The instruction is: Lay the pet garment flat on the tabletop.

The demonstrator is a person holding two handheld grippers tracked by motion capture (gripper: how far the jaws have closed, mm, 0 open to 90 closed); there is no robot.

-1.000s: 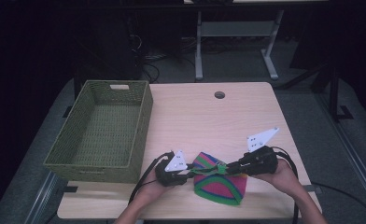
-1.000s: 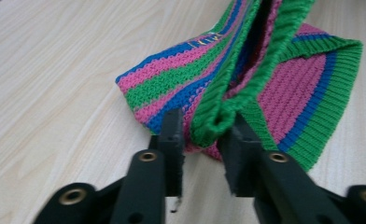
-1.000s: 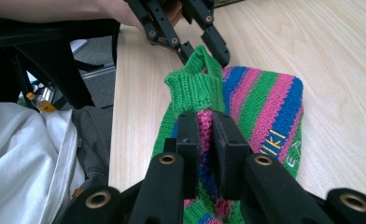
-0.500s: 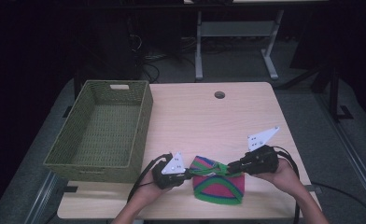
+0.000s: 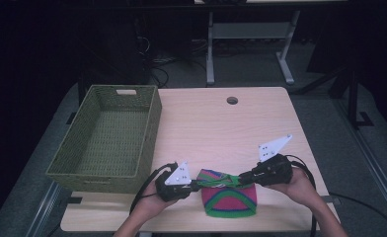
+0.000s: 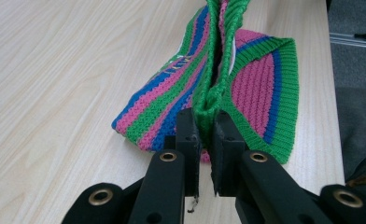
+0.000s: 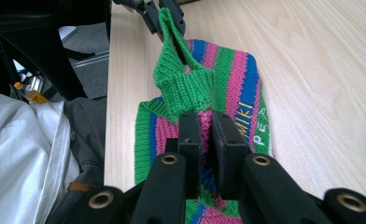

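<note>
High view: left gripper [image 5: 195,184], lower middle of frame, jaws pinched on the left corner of the striped knitted cloth in green, pink and blue [image 5: 229,200]; right gripper [image 5: 246,176], just right of it, pinched on the cloth's right corner. The green upper edge hangs stretched between the two, the rest droops to the light wooden table [image 5: 216,128] near its front edge. The green woven basket [image 5: 107,143] sits at left of frame, nothing inside.

Left gripper view: jaws nearly closed, a bunched fold of green rib clamped between them at lower centre; cloth [image 6: 246,79] runs up the frame, lower part lying on the table.

Right gripper view: jaws squeezed on the pink-and-green edge at lower centre [image 7: 204,93]; left gripper [image 7: 165,11] holds the far corner at the top of frame.

Progress, my read: cloth gripped and partly lifted, likely mid fold or on its way to the basket; placing not yet done.
</note>
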